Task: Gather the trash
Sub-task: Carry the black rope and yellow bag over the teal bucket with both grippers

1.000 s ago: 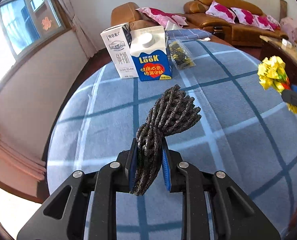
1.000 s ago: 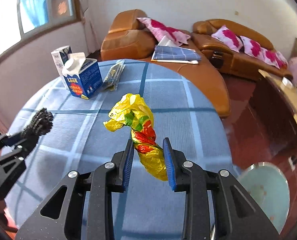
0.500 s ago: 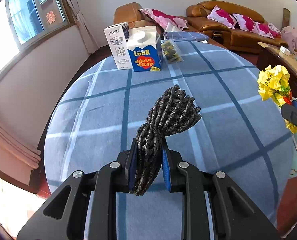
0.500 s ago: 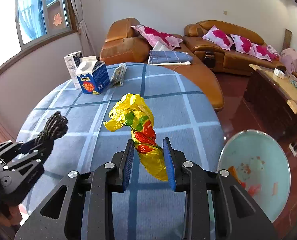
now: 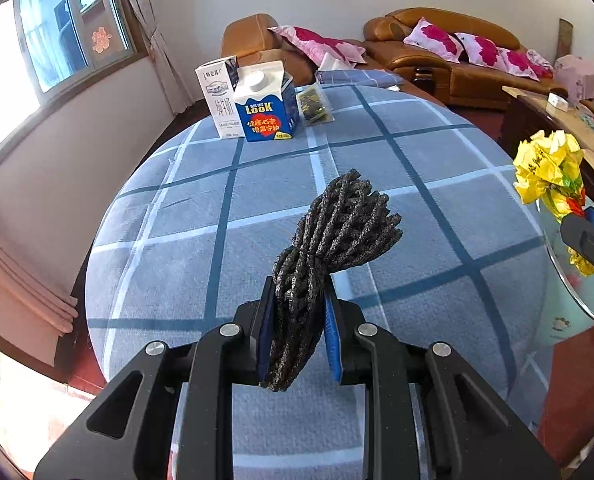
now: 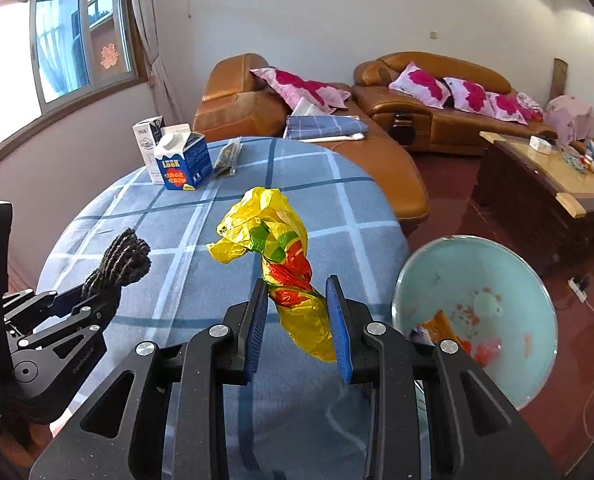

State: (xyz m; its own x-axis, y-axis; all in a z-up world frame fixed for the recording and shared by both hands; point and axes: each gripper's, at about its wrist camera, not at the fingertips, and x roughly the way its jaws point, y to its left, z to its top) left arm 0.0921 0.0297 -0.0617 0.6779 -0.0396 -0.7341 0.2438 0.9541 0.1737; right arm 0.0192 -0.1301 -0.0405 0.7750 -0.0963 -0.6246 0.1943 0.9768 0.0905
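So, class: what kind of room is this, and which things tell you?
Most likely a home living room: brown leather sofas with pink cushions, a round table under a blue checked cloth, and a curtained window.

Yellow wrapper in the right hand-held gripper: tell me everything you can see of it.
The yellow wrapper is crumpled, shiny thin plastic, mostly yellow with red and green print and some small black marks. It is twisted into a narrow waist where the right hand-held gripper pinches it; the wider end flares upward. It hangs clear of the table, touching only the pads.
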